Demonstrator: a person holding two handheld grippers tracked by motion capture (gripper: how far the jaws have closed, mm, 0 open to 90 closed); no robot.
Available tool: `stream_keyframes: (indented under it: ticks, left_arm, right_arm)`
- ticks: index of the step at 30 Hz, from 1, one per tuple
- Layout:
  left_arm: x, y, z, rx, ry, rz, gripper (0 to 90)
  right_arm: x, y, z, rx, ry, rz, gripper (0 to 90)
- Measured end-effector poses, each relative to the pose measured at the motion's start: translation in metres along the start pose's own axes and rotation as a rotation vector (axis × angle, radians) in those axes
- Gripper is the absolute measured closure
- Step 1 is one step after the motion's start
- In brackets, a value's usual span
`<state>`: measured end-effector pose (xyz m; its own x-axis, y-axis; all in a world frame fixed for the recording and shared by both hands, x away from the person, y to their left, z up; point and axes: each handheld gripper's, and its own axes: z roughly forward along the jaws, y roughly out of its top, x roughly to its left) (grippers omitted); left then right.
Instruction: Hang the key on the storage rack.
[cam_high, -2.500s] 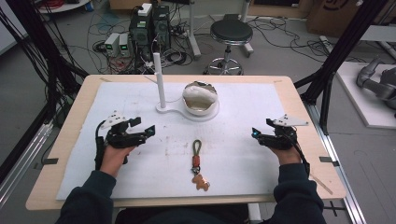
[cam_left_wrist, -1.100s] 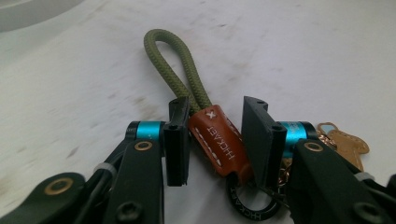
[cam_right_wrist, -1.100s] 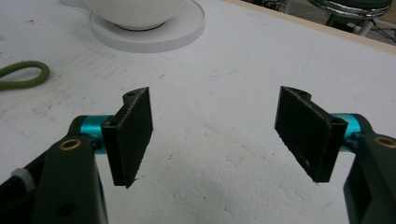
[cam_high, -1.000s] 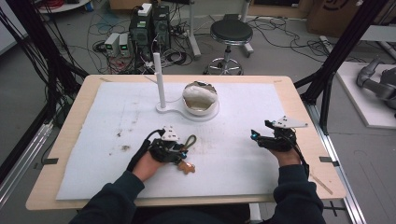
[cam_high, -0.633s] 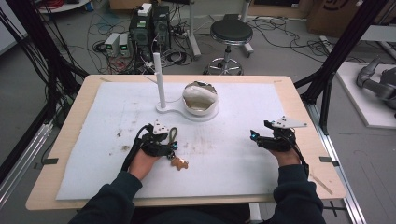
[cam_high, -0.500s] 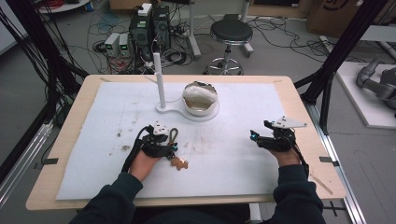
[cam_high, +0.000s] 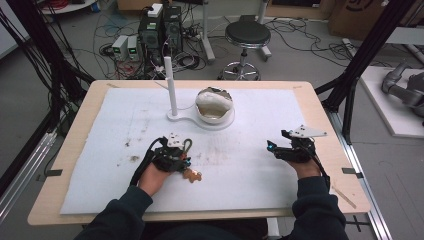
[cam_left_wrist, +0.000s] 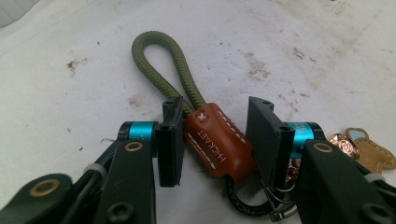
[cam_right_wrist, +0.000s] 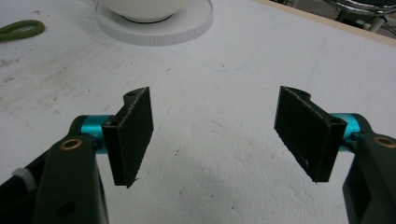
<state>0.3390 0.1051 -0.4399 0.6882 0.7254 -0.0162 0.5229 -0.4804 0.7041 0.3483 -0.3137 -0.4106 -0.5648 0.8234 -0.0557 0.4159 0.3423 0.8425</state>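
Since the earliest frame, the left gripper (cam_high: 176, 159) has moved from the left of the surface (cam_high: 260, 170) to the keychain (cam_left_wrist: 219, 144), which now lies left of its former spot. Its fingers (cam_left_wrist: 170, 140) have just been closing; they bracket the keychain's leather sleeve, the left pad touching, the right just beside it, so no firm grip is confirmed. The green cord loop (cam_left_wrist: 161, 70) points away, leaving the sleeve as the grasp point. The right gripper (cam_high: 280, 147) rests in place, fingers (cam_right_wrist: 133, 135) wide open and empty, clear of the work.
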Motion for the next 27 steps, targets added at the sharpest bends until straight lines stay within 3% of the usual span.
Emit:
stream_keyframes:
  ticks: [3,8,9,10,12,16,19,22,24,25,26,27]
  left_arm:
    - [-0.001,0.001,0.005,-0.038,-0.038,0.023,58.4]
    - [-0.005,0.001,0.010,-0.093,-0.088,0.128,58.4]
    - [-0.007,0.001,0.009,-0.101,-0.057,0.108,55.8]
    - [-0.007,0.001,0.009,-0.101,-0.057,0.108,51.7]
    - [-0.007,0.003,0.006,-0.102,-0.035,0.035,44.5]
    - [-0.009,0.001,-0.003,-0.078,0.003,-0.090,43.1]
    - [-0.012,0.000,0.002,-0.042,0.014,-0.156,44.1]
    - [-0.014,-0.001,0.003,-0.038,0.025,-0.149,47.7]
    - [-0.016,0.000,0.004,-0.031,0.042,-0.111,50.1]
    - [-0.017,-0.001,0.004,-0.034,0.053,-0.067,57.7]
    - [-0.017,-0.001,0.004,-0.034,0.053,-0.067,61.3]
    - [-0.018,0.000,0.005,-0.034,0.046,-0.031,62.9]
  right_arm:
    - [-0.001,0.000,0.001,-0.002,-0.002,-0.001,28.6]
    - [-0.001,0.000,0.001,0.001,0.003,0.005,28.6]
    - [-0.001,-0.001,0.001,0.004,0.001,0.005,28.6]
    - [-0.001,-0.001,0.001,0.004,0.001,0.005,28.6]
    - [-0.001,0.000,0.001,0.003,0.001,0.002,28.6]
    - [-0.001,-0.001,0.001,0.003,0.002,0.006,28.6]
    - [-0.001,-0.001,0.002,0.006,0.003,0.004,28.6]
    - [-0.001,-0.001,0.002,0.007,0.003,0.006,28.6]
    - [-0.001,-0.002,0.002,0.005,0.002,0.006,28.6]
    - [-0.001,-0.002,0.002,0.011,0.002,0.012,28.6]
    - [-0.001,-0.002,0.002,0.011,0.002,0.012,28.6]
    - [0.000,-0.002,0.003,0.012,0.002,0.012,28.6]
